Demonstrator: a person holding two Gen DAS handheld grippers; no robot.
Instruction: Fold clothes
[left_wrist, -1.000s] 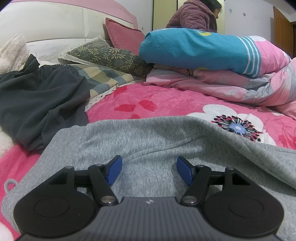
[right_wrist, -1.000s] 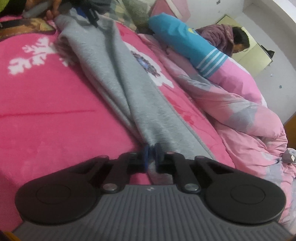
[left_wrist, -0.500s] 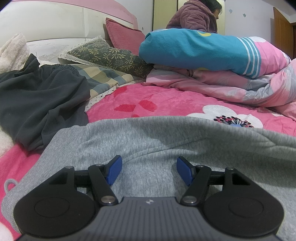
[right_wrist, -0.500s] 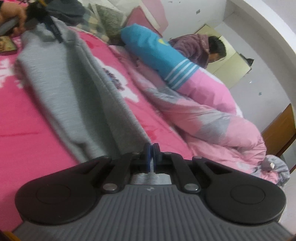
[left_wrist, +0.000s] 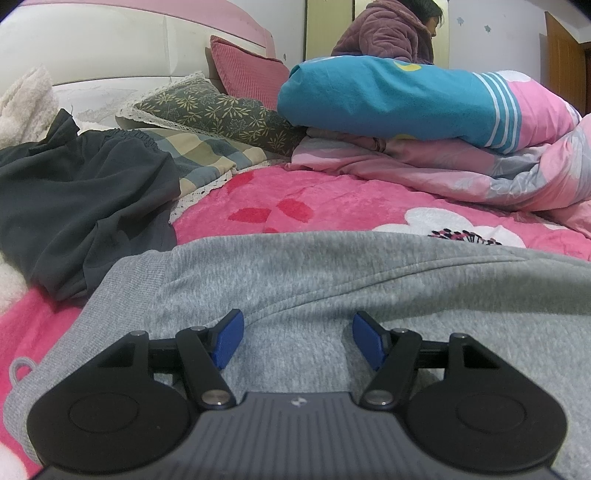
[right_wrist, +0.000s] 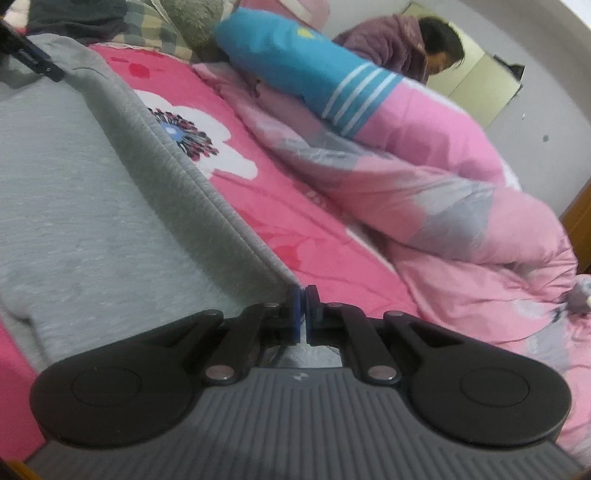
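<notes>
A grey sweatshirt-fabric garment (left_wrist: 295, 280) lies on the pink flowered bed cover (left_wrist: 317, 206). My left gripper (left_wrist: 297, 341) is open, its blue pads resting low over the garment's waist end with cloth between them. My right gripper (right_wrist: 303, 314) is shut on the garment's far hem and holds it lifted, so the grey cloth (right_wrist: 92, 192) stretches away from it toward the left gripper (right_wrist: 33, 59) at the top left.
A dark grey garment (left_wrist: 74, 199) lies left of the grey one. Pillows (left_wrist: 218, 114) sit at the headboard. A rolled blue and pink duvet (left_wrist: 424, 107) lies along the far side, with a person (left_wrist: 391, 33) behind it.
My right gripper has carried the hem up and toward the left gripper, so the grey cloth now rises and covers more of the flower in the left wrist view. The left gripper has stayed put.
</notes>
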